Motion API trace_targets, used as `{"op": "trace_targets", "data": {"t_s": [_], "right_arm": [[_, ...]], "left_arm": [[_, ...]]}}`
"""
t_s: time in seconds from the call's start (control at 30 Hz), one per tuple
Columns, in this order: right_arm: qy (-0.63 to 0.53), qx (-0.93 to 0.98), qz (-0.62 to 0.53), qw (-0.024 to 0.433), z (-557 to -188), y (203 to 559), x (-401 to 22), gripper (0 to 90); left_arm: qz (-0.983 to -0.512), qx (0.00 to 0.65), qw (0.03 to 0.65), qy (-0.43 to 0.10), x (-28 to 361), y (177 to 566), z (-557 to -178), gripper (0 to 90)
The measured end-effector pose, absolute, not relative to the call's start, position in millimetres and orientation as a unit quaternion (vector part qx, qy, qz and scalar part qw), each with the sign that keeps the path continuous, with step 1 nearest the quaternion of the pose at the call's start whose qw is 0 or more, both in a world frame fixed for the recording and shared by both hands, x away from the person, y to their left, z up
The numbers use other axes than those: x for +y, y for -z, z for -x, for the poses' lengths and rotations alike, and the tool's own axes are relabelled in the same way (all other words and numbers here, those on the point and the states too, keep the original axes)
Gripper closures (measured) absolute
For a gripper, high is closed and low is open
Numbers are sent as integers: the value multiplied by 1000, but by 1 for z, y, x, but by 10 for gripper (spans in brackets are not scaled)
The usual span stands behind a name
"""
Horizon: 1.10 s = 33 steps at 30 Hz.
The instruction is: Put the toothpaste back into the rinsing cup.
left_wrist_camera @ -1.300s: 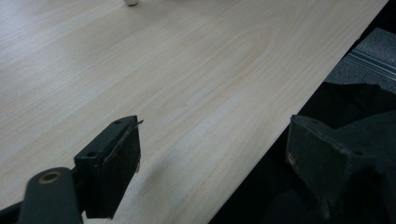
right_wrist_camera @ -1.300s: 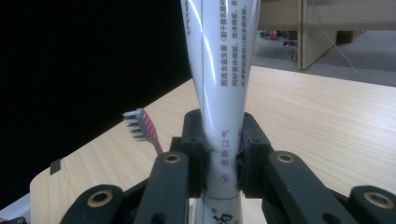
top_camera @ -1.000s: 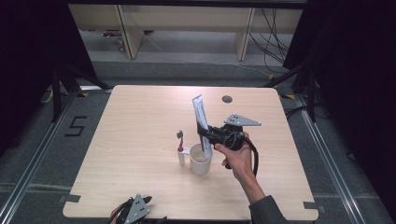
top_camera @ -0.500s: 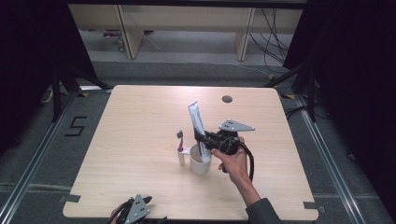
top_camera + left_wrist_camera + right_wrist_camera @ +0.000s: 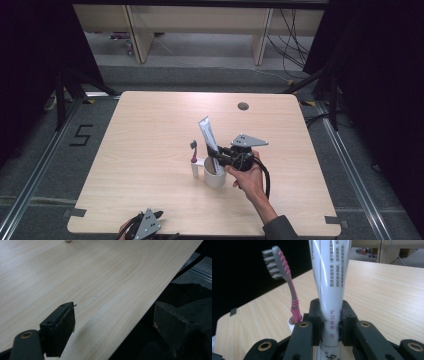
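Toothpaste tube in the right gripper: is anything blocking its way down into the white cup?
Nothing visible does. The right gripper holds the toothpaste tube upright over the white cup, its lower end at the cup's mouth. The toothbrush stands in a separate small holder beside the cup.

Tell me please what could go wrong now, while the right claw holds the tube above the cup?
1. The right claw is shut on the toothpaste tube low down, and the tube leans; it could swing or slip as it goes into the cup.
2. The toothbrush stands in a small holder beside the cup; the claw may knock it over.
3. The left claw is open at the table edge; it could slide off.
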State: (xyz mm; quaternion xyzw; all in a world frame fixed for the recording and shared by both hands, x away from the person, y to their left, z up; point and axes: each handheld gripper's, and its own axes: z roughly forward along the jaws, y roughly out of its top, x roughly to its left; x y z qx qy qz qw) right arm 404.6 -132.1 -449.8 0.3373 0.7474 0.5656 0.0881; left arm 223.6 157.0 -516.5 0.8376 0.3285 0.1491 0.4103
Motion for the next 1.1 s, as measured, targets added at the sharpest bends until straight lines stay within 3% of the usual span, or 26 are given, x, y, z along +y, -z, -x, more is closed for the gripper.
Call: {"op": "trace_targets", "data": {"t_s": [1.03,1.1], "right_arm": [[-501,802,-309,104,-396,453,-133,756],[-503,799,-316,90,-394,455,-132,756]], "left_arm": [[-840,324,408,-154,158,516,-224,176],[-840,324,407,-154,158,516,-224,176]]}}
